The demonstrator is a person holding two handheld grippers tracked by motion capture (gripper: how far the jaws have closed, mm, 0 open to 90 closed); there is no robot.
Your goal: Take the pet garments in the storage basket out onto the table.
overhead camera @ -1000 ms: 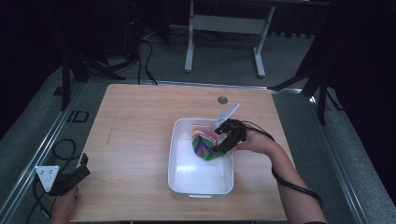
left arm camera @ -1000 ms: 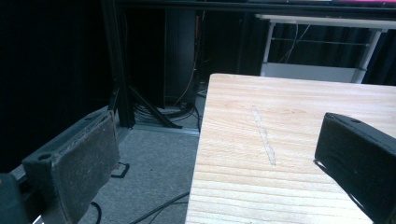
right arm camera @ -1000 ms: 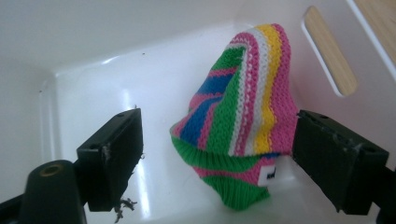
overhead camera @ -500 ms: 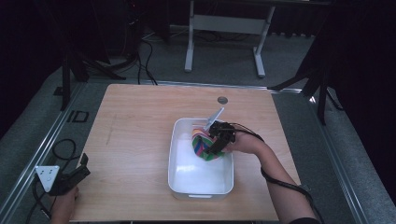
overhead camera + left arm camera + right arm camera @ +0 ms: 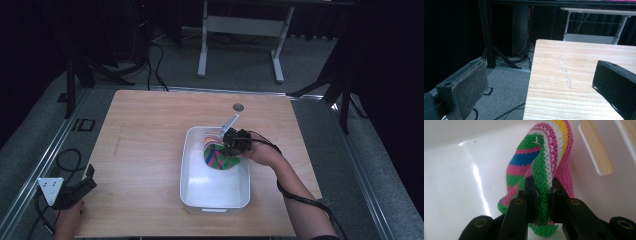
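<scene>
Down inside the white plastic bin [image 5: 192,197], my right gripper [image 5: 541,195] has just closed its jaws, which stood spread a second ago; now they pinch a fold of the striped knitted cloth [image 5: 544,157], so I judge the grasp made and the lift next; the cloth is soft, ribbed yarn in green, pink, blue, white and yellow, bunched against the bin's glossy far wall by its slotted handle; my left gripper [image 5: 75,192] idles unclenched, holding nothing, off the wooden table's [image 5: 150,135] near left corner.
</scene>
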